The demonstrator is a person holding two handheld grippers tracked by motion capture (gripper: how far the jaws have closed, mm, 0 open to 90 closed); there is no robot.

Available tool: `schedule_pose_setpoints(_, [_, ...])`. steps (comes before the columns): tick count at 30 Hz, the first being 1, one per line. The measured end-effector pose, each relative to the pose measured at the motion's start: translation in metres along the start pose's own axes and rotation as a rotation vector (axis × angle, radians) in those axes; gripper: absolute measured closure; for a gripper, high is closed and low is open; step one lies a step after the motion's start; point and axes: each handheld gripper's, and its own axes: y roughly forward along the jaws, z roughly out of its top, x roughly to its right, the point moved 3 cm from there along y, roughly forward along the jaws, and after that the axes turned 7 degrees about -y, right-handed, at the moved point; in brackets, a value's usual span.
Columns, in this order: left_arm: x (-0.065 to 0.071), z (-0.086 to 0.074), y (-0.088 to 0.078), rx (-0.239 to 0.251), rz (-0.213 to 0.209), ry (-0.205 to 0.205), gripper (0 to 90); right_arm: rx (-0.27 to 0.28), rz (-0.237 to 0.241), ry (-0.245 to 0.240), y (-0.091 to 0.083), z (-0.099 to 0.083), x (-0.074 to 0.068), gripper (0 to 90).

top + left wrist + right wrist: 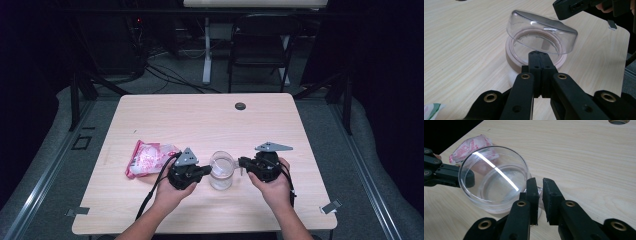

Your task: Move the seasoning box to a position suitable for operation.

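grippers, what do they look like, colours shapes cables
The left gripper and the right gripper are chunky black handheld units, each topped by a grey three-cornered plate. A black cable trails back from each along the forearm. In the gripper views the jaws are flat black bars with brass-coloured rivets and small screw holes, ending in blocky black pads. The forearms show no sleeves.

The bench [165,115] is showing pale wood grain with a smooth, matt finish. The lid [541,33] is looking like clear, glossy plastic, catching a bright streak of light, and the jar [510,56] under it is showing a smooth, pinkish, dull rim. The left gripper [539,55] and right gripper [540,187] are looking like matt black plastic with brass-coloured rivets. The packet [148,158] is shining like crinkled plastic film, printed pink and white.
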Motion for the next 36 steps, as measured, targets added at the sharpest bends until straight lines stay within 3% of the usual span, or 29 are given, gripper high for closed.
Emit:
schedule_pose_setpoints(5, [0.0,0.003,-0.001,0.006,-0.001,0.005,90.0,0.005,-0.005,-0.014,-0.005,0.0,0.0,80.3])
schedule_pose_setpoints(10, [0.002,0.007,0.0,0.013,-0.005,0.015,90.0,0.021,-0.002,-0.036,-0.013,-0.003,-0.002,72.2])
schedule_pose_setpoints(21, [0.006,0.014,0.001,0.023,-0.008,0.023,90.0,0.033,0.031,-0.156,-0.026,-0.003,-0.018,53.0])
schedule_pose_setpoints(36, [0.009,0.022,0.002,0.032,-0.007,0.021,90.0,0.051,0.042,-0.264,-0.027,-0.003,-0.038,46.1])
